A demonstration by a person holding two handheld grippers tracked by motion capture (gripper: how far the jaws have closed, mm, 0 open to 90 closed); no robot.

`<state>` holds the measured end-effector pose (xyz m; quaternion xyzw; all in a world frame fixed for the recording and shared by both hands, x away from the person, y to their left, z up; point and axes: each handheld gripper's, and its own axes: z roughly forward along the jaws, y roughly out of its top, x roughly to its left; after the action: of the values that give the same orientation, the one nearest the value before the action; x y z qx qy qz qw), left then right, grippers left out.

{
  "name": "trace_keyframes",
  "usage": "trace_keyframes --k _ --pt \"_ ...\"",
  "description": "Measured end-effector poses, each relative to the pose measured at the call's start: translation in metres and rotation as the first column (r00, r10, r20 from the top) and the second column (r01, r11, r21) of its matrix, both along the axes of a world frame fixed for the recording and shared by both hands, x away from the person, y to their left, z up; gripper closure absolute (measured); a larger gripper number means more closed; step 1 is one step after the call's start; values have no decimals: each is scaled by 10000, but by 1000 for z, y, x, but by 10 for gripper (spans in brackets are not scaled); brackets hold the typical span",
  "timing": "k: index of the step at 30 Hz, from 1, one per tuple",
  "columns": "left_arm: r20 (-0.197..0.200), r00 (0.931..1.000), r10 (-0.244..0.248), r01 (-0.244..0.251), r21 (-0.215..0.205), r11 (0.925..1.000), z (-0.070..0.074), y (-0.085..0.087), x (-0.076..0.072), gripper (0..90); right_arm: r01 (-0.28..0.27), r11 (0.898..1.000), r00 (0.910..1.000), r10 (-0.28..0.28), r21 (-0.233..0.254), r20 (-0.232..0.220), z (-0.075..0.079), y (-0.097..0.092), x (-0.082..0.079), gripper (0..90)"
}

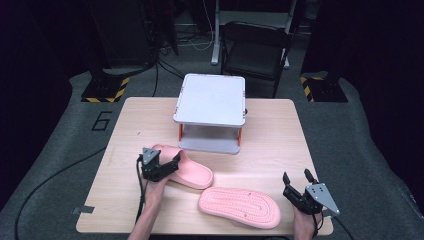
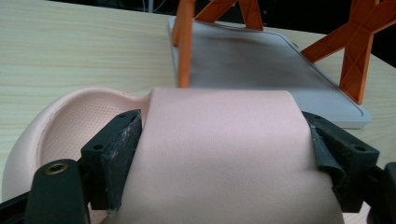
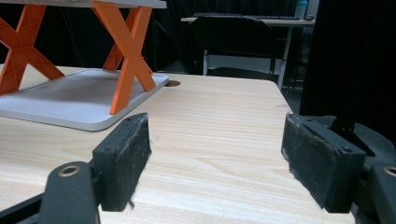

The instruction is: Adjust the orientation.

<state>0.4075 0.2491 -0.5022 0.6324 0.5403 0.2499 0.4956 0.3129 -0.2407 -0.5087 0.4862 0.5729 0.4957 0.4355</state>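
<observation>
A pink slipper [image 1: 192,172] lies upright on the wooden table [image 1: 280,135], left of centre. My left gripper [image 1: 167,167] is open, and its jaws straddle the slipper's wide strap [image 2: 224,154]. Both pads [image 2: 123,149] sit against the strap's edges. A second pink slipper [image 1: 239,207] lies sole up near the front edge, apart from both grippers. To its right, my right gripper [image 1: 297,176] hovers open over bare table. Its pads [image 3: 126,158] stand wide apart with nothing between them.
A small two-tier stand [image 1: 210,97] with grey plates and orange X-shaped legs [image 3: 128,51] stands at the table's back centre, just beyond the upright slipper; its lower plate [image 2: 261,65] is bare. A black folding chair [image 1: 255,50] stands behind the table. Cables trail over the floor.
</observation>
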Motion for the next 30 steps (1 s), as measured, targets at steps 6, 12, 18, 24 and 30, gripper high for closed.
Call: trace_keyframes --k 6,12,18,24,30 --pt "-267 9890 -1457 1445 -434 9886 -6 52 -6 190 -77 10000 10000 77 -5 -45 0 2 1 232" --pt "-424 9795 -1971 1962 -245 9803 -10 76 -9 187 -169 9998 9998 168 -111 -68 -1 4 2 232" --pt "-241 9837 -1783 1794 563 9822 -10 70 -22 178 -113 9999 9999 113 -107 -68 -1 3 2 233" --pt "-324 9890 -1441 1476 1928 9701 -15 63 -32 165 -273 9994 9995 270 -193 -132 -1 4 3 232" --pt "-55 9951 -991 973 2502 9633 -9 66 -39 168 -190 9996 9997 188 -227 -124 -1 4 2 232"
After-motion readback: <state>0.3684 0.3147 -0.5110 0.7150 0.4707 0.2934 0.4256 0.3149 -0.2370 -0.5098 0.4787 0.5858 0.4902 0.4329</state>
